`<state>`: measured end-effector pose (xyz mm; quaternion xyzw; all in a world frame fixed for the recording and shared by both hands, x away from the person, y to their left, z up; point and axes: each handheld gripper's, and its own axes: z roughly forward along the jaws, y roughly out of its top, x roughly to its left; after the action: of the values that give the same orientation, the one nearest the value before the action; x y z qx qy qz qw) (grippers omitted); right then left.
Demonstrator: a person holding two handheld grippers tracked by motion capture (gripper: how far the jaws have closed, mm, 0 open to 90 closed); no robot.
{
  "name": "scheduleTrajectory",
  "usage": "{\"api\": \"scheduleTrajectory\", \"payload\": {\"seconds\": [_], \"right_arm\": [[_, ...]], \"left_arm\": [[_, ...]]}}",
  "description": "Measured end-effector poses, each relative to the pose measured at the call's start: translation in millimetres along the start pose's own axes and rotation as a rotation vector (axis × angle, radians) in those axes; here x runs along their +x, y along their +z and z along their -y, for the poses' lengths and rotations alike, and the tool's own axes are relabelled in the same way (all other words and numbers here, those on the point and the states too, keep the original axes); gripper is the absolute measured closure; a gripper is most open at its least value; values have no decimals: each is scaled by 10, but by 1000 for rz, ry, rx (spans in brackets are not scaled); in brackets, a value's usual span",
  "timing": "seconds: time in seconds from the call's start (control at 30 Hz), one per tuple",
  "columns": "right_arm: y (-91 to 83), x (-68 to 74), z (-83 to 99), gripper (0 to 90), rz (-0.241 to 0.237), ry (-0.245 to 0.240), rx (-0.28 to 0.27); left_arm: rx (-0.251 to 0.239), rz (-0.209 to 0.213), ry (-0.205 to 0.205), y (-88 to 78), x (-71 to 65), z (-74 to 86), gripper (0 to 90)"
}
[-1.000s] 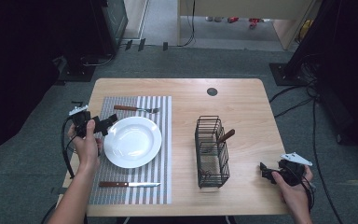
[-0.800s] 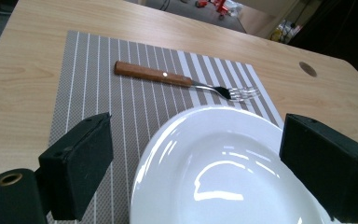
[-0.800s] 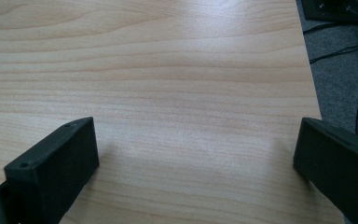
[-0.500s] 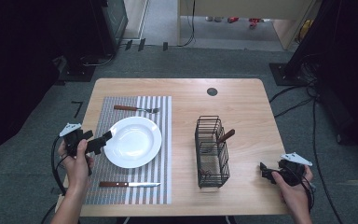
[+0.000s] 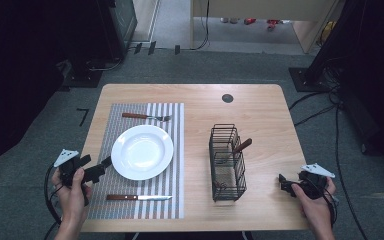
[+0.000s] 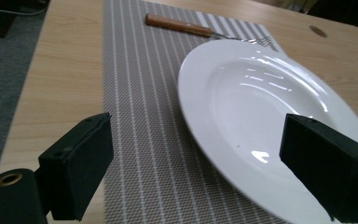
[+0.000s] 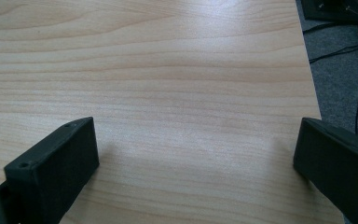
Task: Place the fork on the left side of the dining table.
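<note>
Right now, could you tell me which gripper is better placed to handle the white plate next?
Left. The left gripper is open beside the plate, facing its near rim; the right gripper sits beyond the wire basket.

surface [image 5: 260,105]: light wood | striped placemat [image 5: 130,200] on left half | black wire basket [image 5: 226,162] right of centre | dark round hole [image 5: 227,98] near far edge

Your plate [image 5: 142,152] sits on the mat [image 5: 130,200], fork [image 5: 145,117] behind it, knife [image 5: 138,197] before it. Rack [image 5: 227,162] stands right on the tabletop [image 5: 260,110], apparently holding a utensil [image 5: 242,145].
</note>
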<state>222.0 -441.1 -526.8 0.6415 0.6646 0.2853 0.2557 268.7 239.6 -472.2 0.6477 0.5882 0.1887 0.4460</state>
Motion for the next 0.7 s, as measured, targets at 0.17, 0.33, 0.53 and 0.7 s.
{"api": "scheduleTrajectory", "payload": {"seconds": [0.17,0.33,0.53,0.7], "right_arm": [[0,1,1,0,1,1,0],[0,1,1,0,1,1,0],[0,1,0,0,1,1,0],[0,2,0,0,1,1,0]], "left_arm": [[26,-25,2,-57,90,120,102],[48,-49,4,-113,149,255,103],[94,-96,28,-121,208,347,103],[151,-143,58,-54,254,412,103]]}}
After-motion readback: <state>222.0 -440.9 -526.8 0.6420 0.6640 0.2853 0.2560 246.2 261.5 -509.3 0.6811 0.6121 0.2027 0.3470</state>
